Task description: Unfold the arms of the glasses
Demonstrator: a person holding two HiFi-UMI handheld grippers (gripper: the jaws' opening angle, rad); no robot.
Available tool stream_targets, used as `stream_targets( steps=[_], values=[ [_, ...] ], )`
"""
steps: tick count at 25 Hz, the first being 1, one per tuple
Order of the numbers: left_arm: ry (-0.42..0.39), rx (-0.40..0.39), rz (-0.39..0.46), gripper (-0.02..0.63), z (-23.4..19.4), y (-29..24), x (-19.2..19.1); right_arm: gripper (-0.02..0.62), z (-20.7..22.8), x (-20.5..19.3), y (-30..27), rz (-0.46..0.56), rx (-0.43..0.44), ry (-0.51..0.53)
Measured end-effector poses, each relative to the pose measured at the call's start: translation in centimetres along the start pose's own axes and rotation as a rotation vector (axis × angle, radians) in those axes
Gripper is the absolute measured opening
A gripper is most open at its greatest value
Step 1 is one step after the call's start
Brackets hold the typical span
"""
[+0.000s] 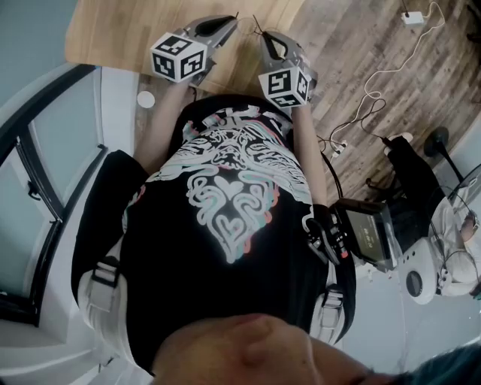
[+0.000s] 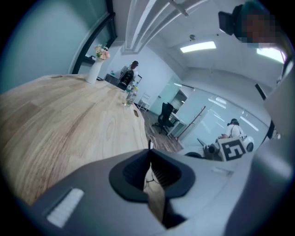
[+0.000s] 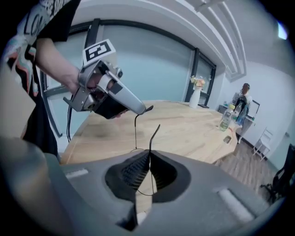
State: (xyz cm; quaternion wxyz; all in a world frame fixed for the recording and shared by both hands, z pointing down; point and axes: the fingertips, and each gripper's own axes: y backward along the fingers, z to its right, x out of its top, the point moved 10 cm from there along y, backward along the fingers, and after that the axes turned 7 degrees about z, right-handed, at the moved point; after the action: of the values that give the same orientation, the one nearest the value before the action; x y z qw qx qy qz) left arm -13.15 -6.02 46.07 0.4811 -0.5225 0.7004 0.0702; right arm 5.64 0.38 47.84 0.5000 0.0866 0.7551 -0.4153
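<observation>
While aloft, left tool (image 2: 150,150) and right tool (image 3: 150,151) both tight on glasses (image 3: 153,133), arm tip upward

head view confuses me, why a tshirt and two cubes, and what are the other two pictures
That camera sits on the person's head looking steeply down, so you see their shirt, and beyond it the left gripper and right gripper, hand-held tools, over a wooden table. Each marker cube is part of its gripper. The other two pictures come from cameras riding on the grippers. Both are shut on thin dark wire, apparently the glasses, held off the table. A vase and bottle stand farther along it.
</observation>
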Motion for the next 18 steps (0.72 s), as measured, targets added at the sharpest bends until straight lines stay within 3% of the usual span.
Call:
stream_targets(
  steps=[10,13,18],
  values=[
    [0.023,0.03,0.047,0.005,-1.1,0.8,1.3,0.005,2.7,-0.8,1.8,0.228,0.014,-0.452],
    [0.028,0.036,0.051,0.005,-1.4,0.9,1.4,0.005,3.2,-1.2,2.1,0.259,0.003,-0.521],
    [0.028,0.045,0.051,0.005,-1.6,0.8,1.4,0.005,3.4,-1.3,2.3,0.275,0.008,-0.54]
  ],
)
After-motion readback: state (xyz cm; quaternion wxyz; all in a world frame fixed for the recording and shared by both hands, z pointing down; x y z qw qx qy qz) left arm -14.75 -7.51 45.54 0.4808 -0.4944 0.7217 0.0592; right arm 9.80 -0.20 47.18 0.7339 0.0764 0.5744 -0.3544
